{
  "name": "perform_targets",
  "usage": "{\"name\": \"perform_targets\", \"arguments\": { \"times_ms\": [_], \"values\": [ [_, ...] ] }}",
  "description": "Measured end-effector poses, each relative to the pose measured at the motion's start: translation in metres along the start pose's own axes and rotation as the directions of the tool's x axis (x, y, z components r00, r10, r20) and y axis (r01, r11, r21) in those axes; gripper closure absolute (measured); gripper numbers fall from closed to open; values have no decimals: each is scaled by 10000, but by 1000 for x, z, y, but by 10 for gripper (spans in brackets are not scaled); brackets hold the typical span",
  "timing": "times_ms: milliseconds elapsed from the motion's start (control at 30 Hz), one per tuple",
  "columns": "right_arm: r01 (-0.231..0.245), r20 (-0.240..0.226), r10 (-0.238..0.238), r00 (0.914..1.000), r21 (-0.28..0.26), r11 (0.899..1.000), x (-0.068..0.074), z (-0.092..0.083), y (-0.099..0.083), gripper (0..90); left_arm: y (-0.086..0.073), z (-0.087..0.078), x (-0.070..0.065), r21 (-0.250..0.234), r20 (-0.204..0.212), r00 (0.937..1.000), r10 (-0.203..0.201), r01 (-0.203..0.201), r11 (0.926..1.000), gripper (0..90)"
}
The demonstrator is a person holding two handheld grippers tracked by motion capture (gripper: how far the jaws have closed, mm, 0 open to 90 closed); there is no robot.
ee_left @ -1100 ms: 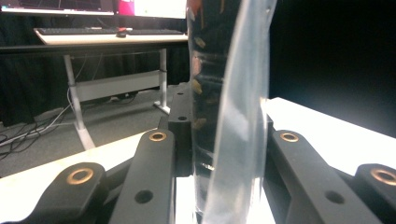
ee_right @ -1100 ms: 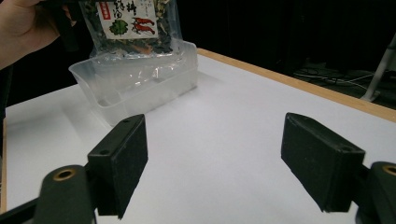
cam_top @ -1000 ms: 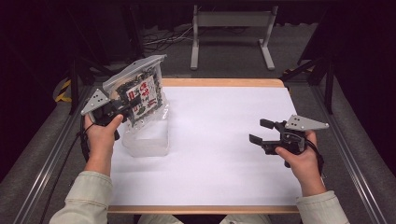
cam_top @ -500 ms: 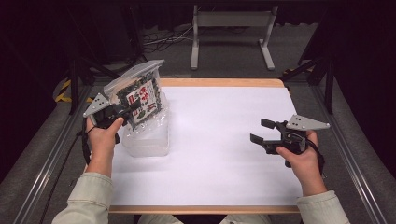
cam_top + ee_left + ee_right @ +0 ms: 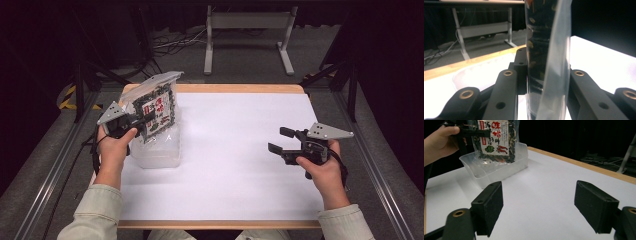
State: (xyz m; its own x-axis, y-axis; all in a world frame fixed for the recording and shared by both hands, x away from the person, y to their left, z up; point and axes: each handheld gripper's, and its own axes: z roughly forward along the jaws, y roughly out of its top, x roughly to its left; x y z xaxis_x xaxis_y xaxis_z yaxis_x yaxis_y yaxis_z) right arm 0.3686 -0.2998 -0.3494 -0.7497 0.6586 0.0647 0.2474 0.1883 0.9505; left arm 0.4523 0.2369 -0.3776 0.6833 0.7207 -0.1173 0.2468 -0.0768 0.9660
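A clear bag of dark dried food with a red and white label (image 5: 156, 105) hangs upright over a clear plastic container (image 5: 161, 152) at the table's left side. Its lower end reaches down into the container. My left gripper (image 5: 145, 121) is shut on the bag's edge. In the left gripper view the bag (image 5: 546, 50) stands pinched between the two jaws. My right gripper (image 5: 279, 140) hovers open over the white sheet at the right, nothing between its jaws. From the right gripper view (image 5: 544, 205) the bag (image 5: 495, 137) and the container (image 5: 499, 167) sit far off to the left.
A white sheet (image 5: 235, 150) covers the wood-edged table. A metal stand (image 5: 247, 22) and floor cables lie beyond the far edge. Metal rails (image 5: 55, 165) run along both sides of the table.
My left gripper has carried the bag slightly right and down, lowering it toward the container. The right gripper has stayed in place, open.
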Motion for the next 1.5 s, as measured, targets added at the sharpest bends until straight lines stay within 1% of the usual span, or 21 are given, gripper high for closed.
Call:
{"name": "perform_targets", "arguments": {
  "times_ms": [33, 167, 233, 300, 400, 567, 633, 767, 1000, 1067, 1167, 1200, 1233, 1267, 1300, 1333, 1367, 1400, 1433, 1467, 1500],
  "values": [
    [-20, -7, 20, 10000, -26, 10000, 0, 0, 0, 235, 0, 0, 0, 0, 0, 10000, 0, 0, 10000, 712],
    [-11, 2, 11, 10000, -26, 10000, 0, -1, 0, 235, -2, -3, 4, 648, -117, 9998, -149, 156, 9978, 714],
    [-9, 13, 9, 10000, -15, 10000, 0, 0, 0, 235, -3, -3, 5, 645, -151, 9997, -180, 190, 9977, 714],
    [-4, -1, 4, 10000, 7, 10000, 0, 0, 0, 235, -7, -3, 6, 765, -146, 9995, -277, 287, 9967, 714],
    [-12, 8, 12, 10000, 36, 10000, 0, 1, 0, 235, -8, -2, 6, 739, -165, 9993, -342, 353, 9966, 715],
    [-11, -39, 11, 10000, 51, 10000, 1, 3, 0, 233, -8, -2, 6, 827, -191, 9995, -240, 255, 9962, 716],
    [11, -63, -11, 10000, 31, 10000, 2, 4, 0, 233, -9, -3, 7, 840, -202, 9994, -288, 304, 9960, 716],
    [30, -86, -30, 10000, -3, 10000, 3, 4, 1, 233, -12, -4, 11, 793, -176, 9984, -533, 545, 9954, 715],
    [7, -115, -8, 9999, -4, 10000, 3, 5, 1, 233, -13, -3, 14, 810, -230, 9975, -670, 687, 9943, 714],
    [-5, -135, 5, 9999, -15, 10000, 3, 5, 1, 233, -13, -3, 13, 816, -210, 9960, -863, 877, 9928, 714],
    [-19, -131, 19, 9999, 3, 10000, 2, 6, 1, 233, -10, -2, 11, 838, -362, 9972, -654, 682, 9941, 711],
    [-34, -128, 34, 9999, -27, 10000, 2, 6, 1, 233, -9, -2, 10, 896, -472, 9966, -669, 709, 9935, 706],
    [-45, -115, 45, 9999, -16, 10000, 2, 7, 1, 233, -8, -2, 10, 841, -643, 9957, -672, 725, 9938, 676],
    [-50, -124, 50, 9999, -16, 10000, 2, 7, 1, 233, -8, -2, 9, 738, -744, 9945, -743, 798, 9941, 596],
    [-44, -131, 44, 9999, -17, 10000, 2, 7, 1, 233, -8, -2, 10, 659, -858, 9912, -1005, 1063, 9921, 506],
    [-41, -148, 40, 9999, -21, 10000, 2, 8, 2, 233, -7, -2, 10, 606, -897, 9886, -1209, 1266, 9901, 382],
    [-46, -150, 46, 9999, -24, 10000, 2, 8, 2, 232, -6, -1, 9, 713, -926, 9875, -1277, 1345, 9883, 297],
    [-52, -165, 51, 9999, -21, 10000, 1, 8, 2, 232, -6, -1, 8, 828, -1024, 9876, -1193, 1279, 9883, 176],
    [-50, -185, 50, 9998, -3, 10000, 1, 9, 2, 229, -4, -4, 6, 979, -1302, 9874, -897, 1028, 9899, 140],
    [-50, -185, 50, 9998, -3, 10000, 1, 9, 2, 229, -4, -4, 6, 979, -1302, 9874, -897, 1028, 9899, 113],
    [-70, -215, 70, 9997, -17, 10000, 1, 10, 2, 228, -2, -8, 3, 861, -1384, 9859, -936, 1062, 9906, 88]
  ]
}}
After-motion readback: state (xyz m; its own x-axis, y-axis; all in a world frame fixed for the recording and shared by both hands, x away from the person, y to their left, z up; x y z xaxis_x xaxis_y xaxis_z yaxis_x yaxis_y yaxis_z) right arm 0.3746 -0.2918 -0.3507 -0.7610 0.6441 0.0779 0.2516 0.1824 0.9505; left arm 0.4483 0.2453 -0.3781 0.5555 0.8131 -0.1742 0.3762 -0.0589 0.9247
